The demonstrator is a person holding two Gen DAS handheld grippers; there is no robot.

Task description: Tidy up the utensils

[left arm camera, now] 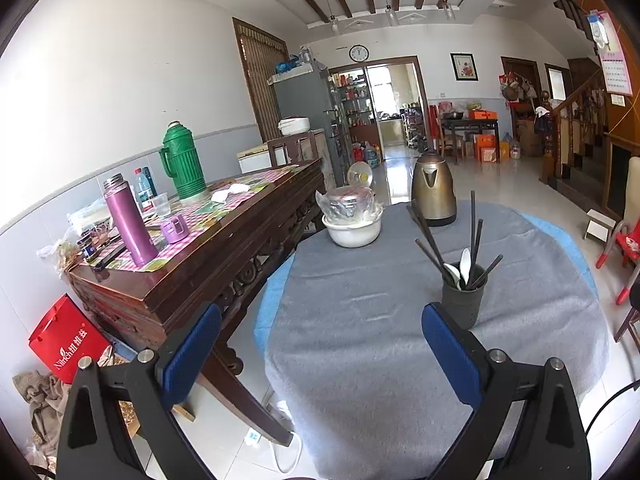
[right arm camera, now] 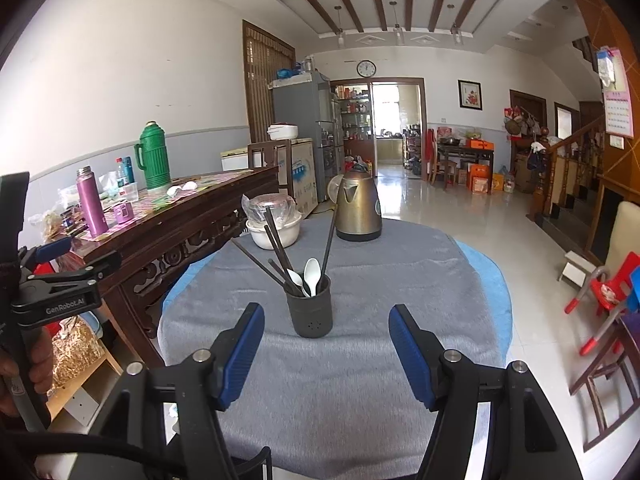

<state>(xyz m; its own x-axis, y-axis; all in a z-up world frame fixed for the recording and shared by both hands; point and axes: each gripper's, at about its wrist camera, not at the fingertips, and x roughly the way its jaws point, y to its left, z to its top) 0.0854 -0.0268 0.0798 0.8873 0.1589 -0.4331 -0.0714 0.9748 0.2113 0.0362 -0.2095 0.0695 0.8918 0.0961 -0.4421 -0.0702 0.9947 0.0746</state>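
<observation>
two white spoons (right arm camera: 306, 278) stand half hidden inside the dark holder (right arm camera: 310, 312).

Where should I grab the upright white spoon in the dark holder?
Take the white spoon by its bowl, the only part standing above the holder rim. Come from above and the near side with the right tongs, since black chopsticks lean out behind and beside it.

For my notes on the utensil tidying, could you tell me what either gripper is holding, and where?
Nothing: the left gripper and right gripper both stand open and empty, short of the utensil cup.
</observation>
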